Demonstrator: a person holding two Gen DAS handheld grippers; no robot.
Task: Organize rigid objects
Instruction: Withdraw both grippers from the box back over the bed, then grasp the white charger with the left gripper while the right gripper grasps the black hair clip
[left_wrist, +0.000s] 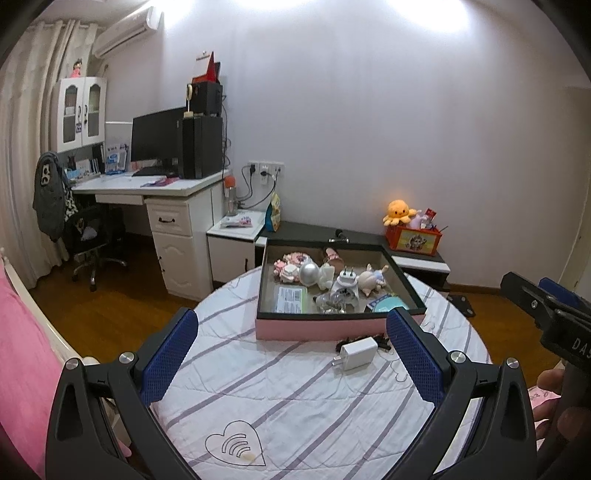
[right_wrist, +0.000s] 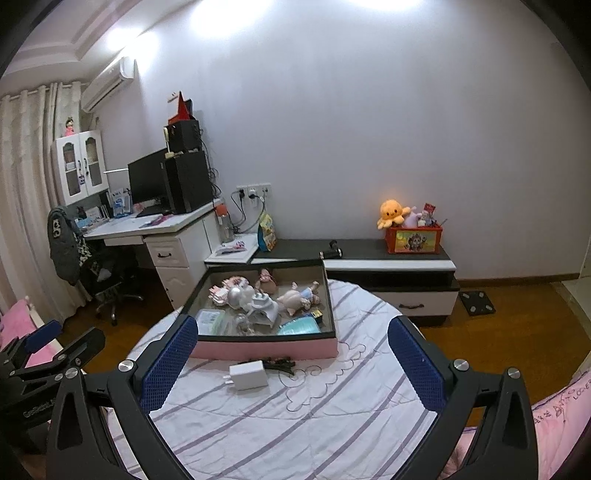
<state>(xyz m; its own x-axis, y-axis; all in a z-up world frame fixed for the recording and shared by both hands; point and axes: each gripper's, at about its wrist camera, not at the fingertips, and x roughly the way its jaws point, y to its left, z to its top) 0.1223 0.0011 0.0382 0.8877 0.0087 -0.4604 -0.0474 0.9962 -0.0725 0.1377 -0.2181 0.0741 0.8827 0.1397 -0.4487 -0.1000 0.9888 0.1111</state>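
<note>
While both sets of jaws stood spread and empty, left gripper (left_wrist: 291, 343) and right gripper (right_wrist: 291, 350) pictured above a striped quilted bed (left_wrist: 295, 398). At centre frame, white charger (left_wrist: 357, 353), just below pink-sided box (left_wrist: 332, 328) of figurines. Judged light, rigid, smooth-sided plastic, likely slippery; best pinched across its flat faces, clear of the metal prongs. Beside it, dark hair clip (right_wrist: 279, 363), thin and probably light.
</note>
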